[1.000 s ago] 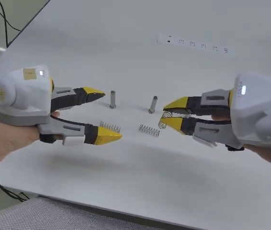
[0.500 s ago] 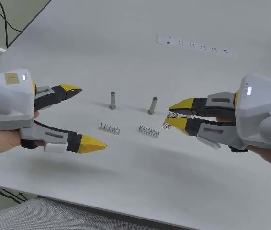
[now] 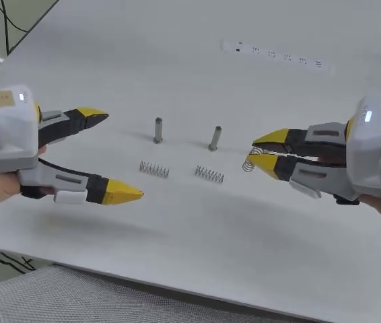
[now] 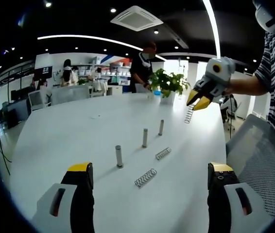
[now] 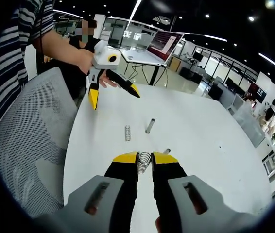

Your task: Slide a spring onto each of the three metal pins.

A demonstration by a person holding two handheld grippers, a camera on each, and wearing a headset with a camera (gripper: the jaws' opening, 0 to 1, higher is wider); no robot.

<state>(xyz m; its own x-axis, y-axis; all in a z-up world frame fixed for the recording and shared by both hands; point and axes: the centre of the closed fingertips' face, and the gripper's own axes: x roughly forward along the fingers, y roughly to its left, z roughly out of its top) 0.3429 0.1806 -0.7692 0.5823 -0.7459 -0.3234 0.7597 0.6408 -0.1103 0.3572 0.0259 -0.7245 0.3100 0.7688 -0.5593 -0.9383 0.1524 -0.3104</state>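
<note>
Your head camera looks forward and down from above at the flat white table top [image 3: 177, 60]. It is close. The grey-and-white, yellow-tipped left gripper [image 3: 120, 155] and its twin, the right gripper [image 3: 253, 152], sit just under it. The left gripper view sits low over the table and looks along its own wide jaws, past the short grey metal pins [image 4: 145, 138], to the right gripper well away. The right gripper view looks the other way — over the small coiled wire spring [image 5: 144, 162] pinched at its jaws, back to the left gripper. All three views share the pins and the table's middle.
</note>
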